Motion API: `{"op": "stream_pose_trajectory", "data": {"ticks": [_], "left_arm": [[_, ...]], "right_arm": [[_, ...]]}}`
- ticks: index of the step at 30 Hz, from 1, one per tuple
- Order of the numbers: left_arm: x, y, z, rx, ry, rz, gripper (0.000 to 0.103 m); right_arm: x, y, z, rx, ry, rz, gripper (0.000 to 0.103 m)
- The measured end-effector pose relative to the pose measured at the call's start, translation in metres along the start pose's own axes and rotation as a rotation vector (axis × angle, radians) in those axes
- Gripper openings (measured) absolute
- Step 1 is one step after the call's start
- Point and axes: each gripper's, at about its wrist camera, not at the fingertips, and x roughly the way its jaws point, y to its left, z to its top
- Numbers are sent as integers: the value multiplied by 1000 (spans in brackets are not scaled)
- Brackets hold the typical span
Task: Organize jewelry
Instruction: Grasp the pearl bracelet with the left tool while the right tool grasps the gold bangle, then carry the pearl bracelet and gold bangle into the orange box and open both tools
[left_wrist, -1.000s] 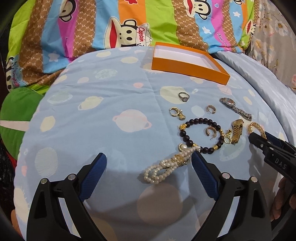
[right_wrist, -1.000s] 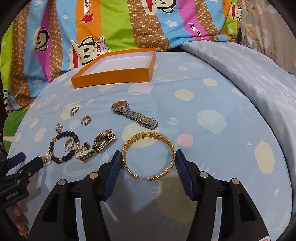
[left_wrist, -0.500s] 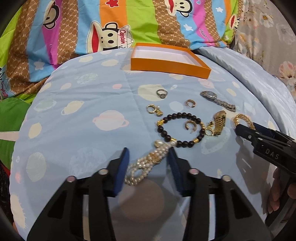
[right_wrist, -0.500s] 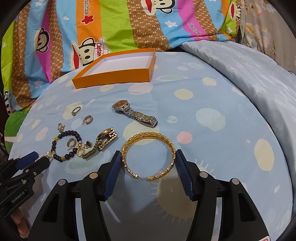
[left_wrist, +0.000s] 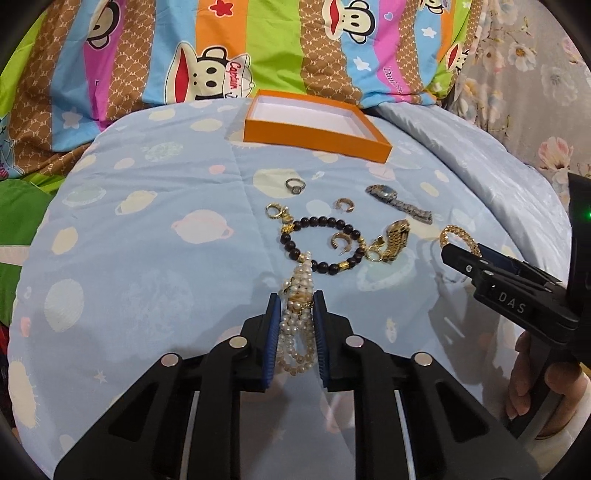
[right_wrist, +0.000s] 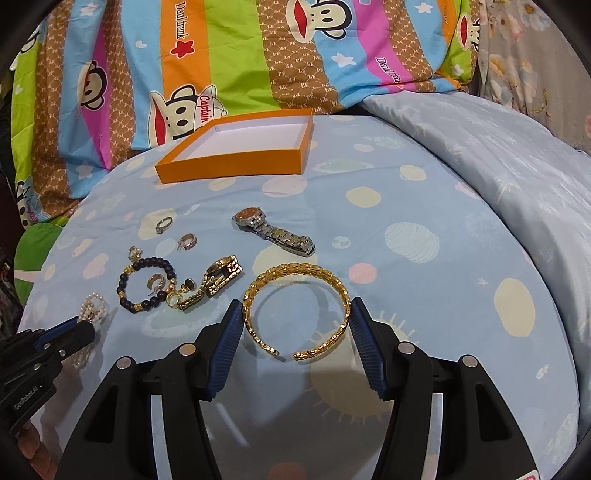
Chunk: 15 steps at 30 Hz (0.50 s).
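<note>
The left gripper (left_wrist: 295, 301) is closing, its 2 pads flanking the pearl bracelet (left_wrist: 297, 325) and seemingly touching it. The right gripper (right_wrist: 297, 310) stands spread around the gold bangle (right_wrist: 295, 310) on the blanket (right_wrist: 424, 295), pads beside its rim

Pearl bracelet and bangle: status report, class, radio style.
Left gripper closing on pearl bracelet. Right gripper straddles gold bangle. Orange box empty, path clear.
</note>
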Motion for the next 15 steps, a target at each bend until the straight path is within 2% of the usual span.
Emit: {"op": "stream_pose_trajectory", "data": {"ticks": [5, 8, 15], "left_arm": [[-19, -2, 16, 10, -48, -1, 17], [-25, -2, 38, 27, -86, 7, 17], [-7, -4, 114, 89, -179, 33, 17]], "right_arm": [[-12, -2, 15, -4, -37, 8, 57], [-16, -4, 36, -12, -65, 24, 57], [6, -7, 109, -17, -111, 64, 57]]}}
